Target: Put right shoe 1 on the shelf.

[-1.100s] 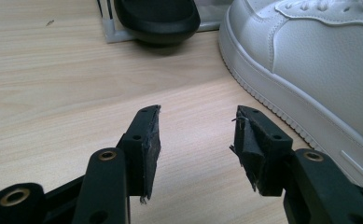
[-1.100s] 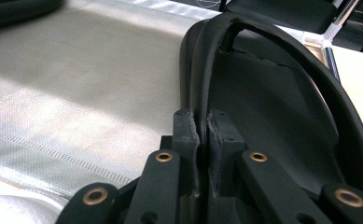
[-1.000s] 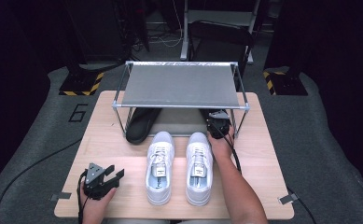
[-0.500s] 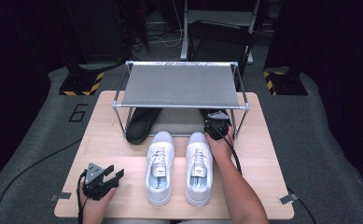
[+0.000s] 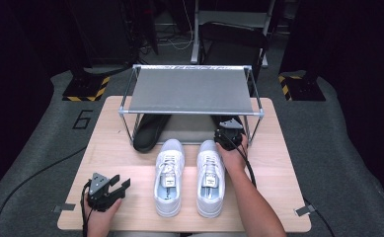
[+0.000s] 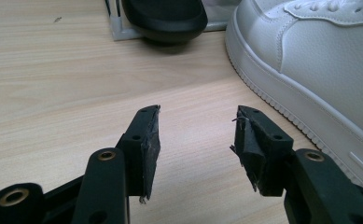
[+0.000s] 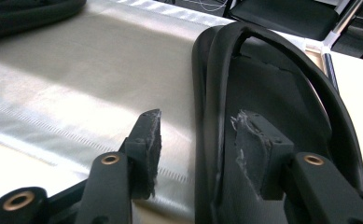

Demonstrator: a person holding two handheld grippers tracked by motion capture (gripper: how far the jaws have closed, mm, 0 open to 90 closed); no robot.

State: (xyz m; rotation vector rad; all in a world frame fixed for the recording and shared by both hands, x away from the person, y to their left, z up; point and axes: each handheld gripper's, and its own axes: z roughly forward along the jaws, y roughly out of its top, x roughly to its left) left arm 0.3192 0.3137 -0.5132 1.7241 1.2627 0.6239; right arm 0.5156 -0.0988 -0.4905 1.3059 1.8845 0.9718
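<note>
the left claw [image 5: 114, 183] is held released over the near left counter [image 5: 105, 148]. farther right, the right claw's [image 7: 195, 135] jaws have just been opened around the black slipper's [image 7: 282, 93] rim on the lower shelf [image 7: 76, 70]; it is judged placed.

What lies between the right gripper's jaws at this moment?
The black slipper's side rim, on the rack's lower shelf, stands between the right gripper's just-opened jaws, unpinched, in the right gripper view.
</note>
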